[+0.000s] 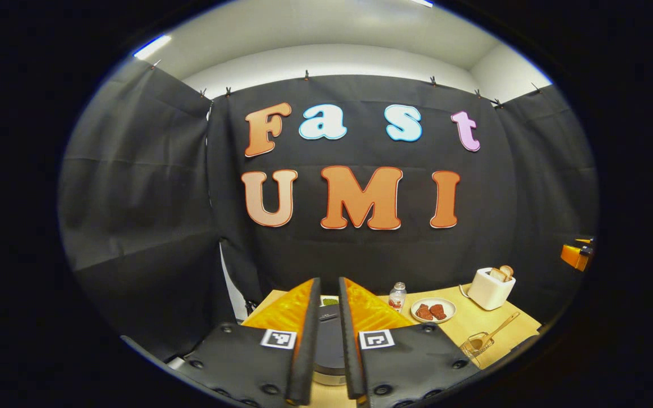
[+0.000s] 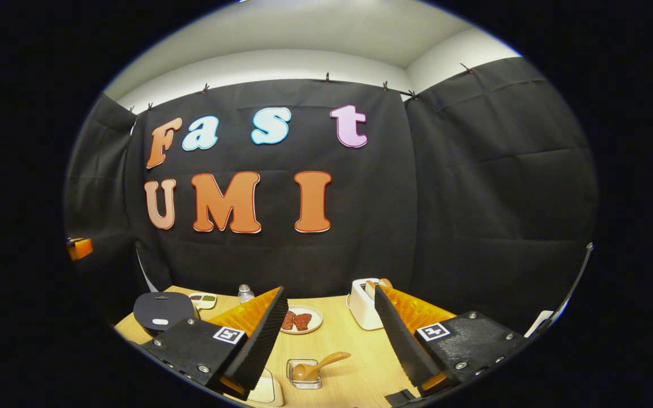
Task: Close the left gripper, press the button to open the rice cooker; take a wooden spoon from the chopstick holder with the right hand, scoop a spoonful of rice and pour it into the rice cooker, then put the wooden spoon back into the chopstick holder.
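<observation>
The rice cooker (image 2: 159, 311), with a dark lid, stands shut at the table's left end. It also shows in the left gripper view, where the rice cooker (image 1: 329, 340) lies just under and between my fingers. My left gripper (image 1: 329, 280) hangs above it, its fingers drawn close with a narrow gap and nothing held. The wooden spoon (image 2: 318, 364) leans in a clear chopstick holder (image 2: 304, 378) near the table's front. That spoon (image 1: 494, 331) and its holder (image 1: 475, 345) lie to the right in the left gripper view. My right gripper (image 2: 332, 294) is wide open above the table, empty.
A plate of reddish-brown pieces (image 2: 301, 320) sits mid-table, with a white toaster (image 2: 363, 303) holding bread behind it. A small bottle (image 2: 243, 293) and a little tray (image 2: 202, 299) stand at the back. A white container (image 2: 267, 391) lies at the near edge.
</observation>
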`<act>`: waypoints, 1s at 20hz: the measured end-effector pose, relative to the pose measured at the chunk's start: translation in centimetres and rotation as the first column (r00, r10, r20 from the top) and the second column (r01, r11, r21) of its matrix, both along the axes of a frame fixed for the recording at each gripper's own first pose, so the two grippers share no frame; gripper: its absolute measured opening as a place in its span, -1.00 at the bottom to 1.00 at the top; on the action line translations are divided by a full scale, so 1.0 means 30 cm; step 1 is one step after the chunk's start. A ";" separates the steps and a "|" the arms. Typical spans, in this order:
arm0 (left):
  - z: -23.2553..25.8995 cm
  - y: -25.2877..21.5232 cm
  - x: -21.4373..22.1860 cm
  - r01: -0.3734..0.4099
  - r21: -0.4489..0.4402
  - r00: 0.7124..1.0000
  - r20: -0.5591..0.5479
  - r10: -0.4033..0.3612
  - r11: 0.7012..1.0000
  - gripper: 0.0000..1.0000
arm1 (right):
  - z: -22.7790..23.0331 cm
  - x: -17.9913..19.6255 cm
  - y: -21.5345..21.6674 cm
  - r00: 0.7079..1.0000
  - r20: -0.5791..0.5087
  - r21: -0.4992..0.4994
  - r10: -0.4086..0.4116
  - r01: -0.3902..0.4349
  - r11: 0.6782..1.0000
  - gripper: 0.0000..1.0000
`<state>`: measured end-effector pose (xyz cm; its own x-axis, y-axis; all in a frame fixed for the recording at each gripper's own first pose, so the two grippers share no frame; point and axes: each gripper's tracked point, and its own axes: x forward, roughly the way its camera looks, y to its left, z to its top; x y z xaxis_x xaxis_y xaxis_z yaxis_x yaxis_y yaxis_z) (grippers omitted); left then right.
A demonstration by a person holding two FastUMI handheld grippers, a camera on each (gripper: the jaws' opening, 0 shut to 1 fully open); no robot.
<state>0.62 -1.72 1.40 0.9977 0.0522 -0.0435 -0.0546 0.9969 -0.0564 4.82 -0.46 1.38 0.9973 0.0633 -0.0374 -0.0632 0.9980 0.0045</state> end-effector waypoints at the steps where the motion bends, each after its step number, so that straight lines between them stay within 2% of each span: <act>1: -0.009 0.008 0.006 -0.014 -0.004 1.000 -0.011 0.014 1.000 -0.58 | -0.002 0.001 0.004 1.000 -0.001 -0.011 0.002 -0.002 1.000 0.89; 2: -0.010 0.002 0.016 -0.025 -0.009 1.000 0.002 0.025 1.000 -0.59 | -0.005 0.002 -0.001 1.000 -0.001 -0.017 0.003 -0.003 1.000 0.89; 3: -0.006 0.003 0.028 -0.020 -0.011 1.000 0.007 0.020 1.000 -0.78 | -0.008 0.002 -0.003 1.000 -0.004 -0.018 0.002 -0.002 1.000 0.89; 4: -0.010 -0.012 0.033 -0.004 -0.014 1.000 -0.006 0.004 1.000 -0.88 | -0.012 0.007 -0.008 1.000 -0.008 -0.015 0.001 -0.001 1.000 0.89; 10: -0.175 -0.134 0.127 0.099 -0.044 0.991 -0.086 -0.102 0.994 -0.90 | -0.048 0.020 -0.033 0.999 -0.036 -0.001 -0.013 0.013 1.000 0.89; 14: -0.345 -0.220 0.210 0.154 -0.077 0.967 -0.191 -0.166 0.985 -0.90 | -0.080 0.019 -0.055 0.998 -0.063 -0.009 -0.028 0.028 1.000 0.89; 20: -0.563 -0.209 0.296 0.154 -0.045 0.931 -0.328 -0.160 0.987 -0.91 | -0.123 0.021 -0.108 0.993 -0.097 -0.015 -0.065 0.064 0.998 0.89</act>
